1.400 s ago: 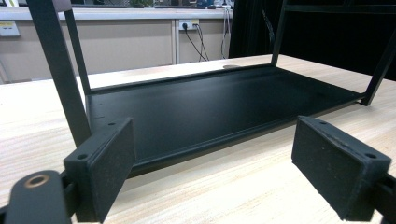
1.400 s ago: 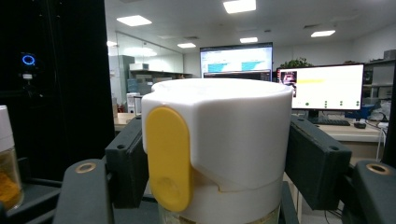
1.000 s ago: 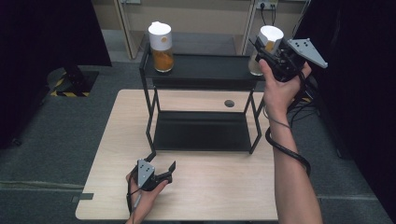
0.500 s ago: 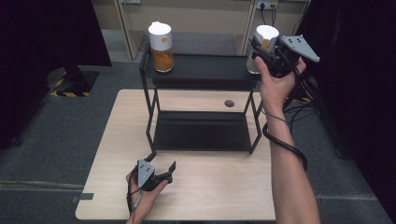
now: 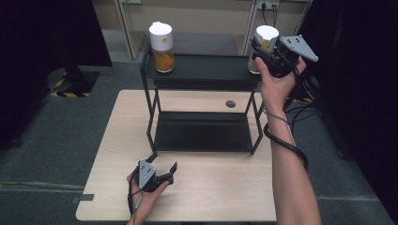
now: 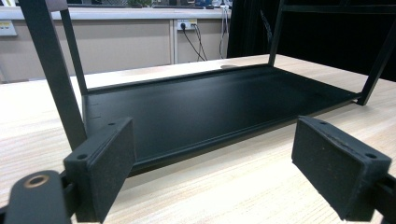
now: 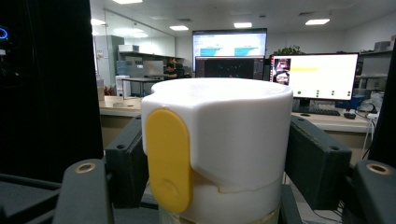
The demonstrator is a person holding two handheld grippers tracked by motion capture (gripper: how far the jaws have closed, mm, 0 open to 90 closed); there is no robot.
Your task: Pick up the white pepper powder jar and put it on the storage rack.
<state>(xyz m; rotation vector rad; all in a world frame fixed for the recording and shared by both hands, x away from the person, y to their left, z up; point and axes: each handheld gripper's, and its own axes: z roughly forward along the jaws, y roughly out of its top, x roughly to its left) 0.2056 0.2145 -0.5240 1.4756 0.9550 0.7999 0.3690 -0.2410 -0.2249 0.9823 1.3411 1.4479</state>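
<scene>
A black two-tier rack (image 5: 202,72) stands on the wooden table (image 5: 220,187). At the left end of its top shelf is a jar with orange contents and a white lid (image 5: 161,47). A second white-lidded jar (image 5: 266,33) is at the top shelf's right end, with my right gripper (image 5: 261,48) shut on its lid. In the right gripper view the white lid with a yellow flap (image 7: 233,121) sits between both pads (image 7: 317,163). My left gripper (image 5: 163,162) rests open on the table in front of the rack, facing the lower shelf (image 6: 210,107), nothing between its pads (image 6: 105,168).
A small dark round hole (image 5: 230,103) marks the table behind the rack. The right gripper's cable (image 5: 286,140) loops around the forearm. Grey floor surrounds the table, with dark curtains at both sides.
My right gripper and its jar have shifted slightly left and lower at the top shelf's right end. The left gripper has stayed put.
</scene>
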